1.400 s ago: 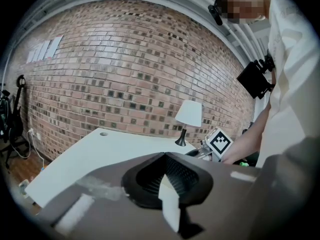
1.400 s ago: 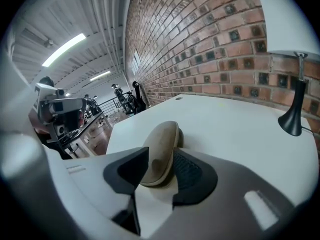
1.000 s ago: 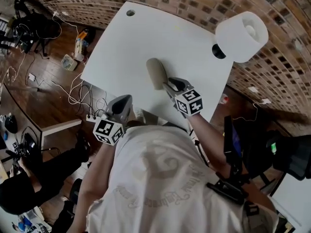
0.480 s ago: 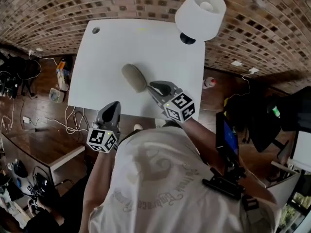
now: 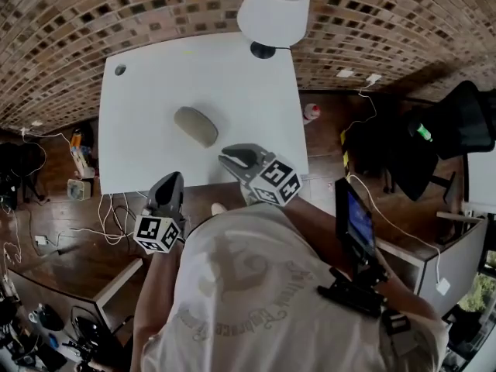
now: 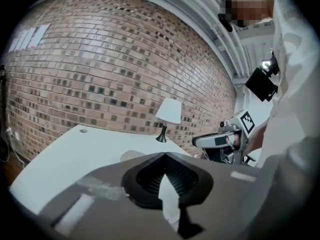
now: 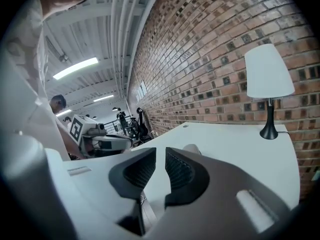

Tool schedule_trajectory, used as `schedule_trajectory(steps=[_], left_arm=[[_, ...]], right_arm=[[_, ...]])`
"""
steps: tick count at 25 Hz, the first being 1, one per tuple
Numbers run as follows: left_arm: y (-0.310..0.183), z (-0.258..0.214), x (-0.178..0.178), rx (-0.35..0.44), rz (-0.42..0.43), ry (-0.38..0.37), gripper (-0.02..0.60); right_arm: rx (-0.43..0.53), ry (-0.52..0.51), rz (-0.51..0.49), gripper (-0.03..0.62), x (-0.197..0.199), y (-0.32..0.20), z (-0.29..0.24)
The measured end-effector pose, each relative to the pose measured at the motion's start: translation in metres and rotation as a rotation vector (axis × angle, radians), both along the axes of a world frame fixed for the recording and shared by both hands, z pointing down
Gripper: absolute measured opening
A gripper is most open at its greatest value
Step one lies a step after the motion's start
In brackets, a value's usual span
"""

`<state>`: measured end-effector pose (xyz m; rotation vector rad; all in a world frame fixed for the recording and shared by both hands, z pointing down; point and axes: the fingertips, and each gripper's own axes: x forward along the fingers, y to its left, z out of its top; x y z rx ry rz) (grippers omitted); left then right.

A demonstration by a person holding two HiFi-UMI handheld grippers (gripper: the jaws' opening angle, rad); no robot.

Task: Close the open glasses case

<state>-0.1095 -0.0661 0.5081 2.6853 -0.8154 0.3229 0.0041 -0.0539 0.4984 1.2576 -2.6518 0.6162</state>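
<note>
- Head view: look for the glasses case [image 5: 195, 126] lying flat on the white table [image 5: 147, 76], about mid-width and closer to the near edge than to the far one.
- Reads as one smooth oval with no lid standing up. Judged already shut or nearly so, though the seam is too small to check.
- Runs with its long axis from far-left to near-right, the near-right end aimed roughly at the right claw [image 5: 229, 159].
- Hangs there over the near edge of the table, near the case but apart from it, with the case farther off and to the left of the tips.
- Right gripper view: pads parted by a narrow slit with nothing between them, and the case a pale hump just beyond.
- Find the left claw [image 5: 173, 180] off the table, just short of the near edge and farther from the case than the right one.
- Left gripper view: tips pressed together, empty.
- If a last press on the lid is wanted, better made with the right claw, coming in at the near-right end.
- Far right: lamp [image 5: 273, 6], well apart from all this.
</note>
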Motion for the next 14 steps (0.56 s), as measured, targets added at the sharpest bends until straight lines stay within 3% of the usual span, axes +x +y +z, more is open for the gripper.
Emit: schedule_trajectory(steps=[7, 14], left_arm=[[0.009, 0.005, -0.009, -0.009, 0.074, 0.019, 0.005], [0.013, 0.003, -0.03, -0.003, 0.091, 0.015, 0.006]], right_arm=[[-0.01, 0.023, 0.076, 0.063, -0.007, 0.011, 0.002], [-0.001, 0.027, 0.073, 0.06, -0.031, 0.017, -0.002]])
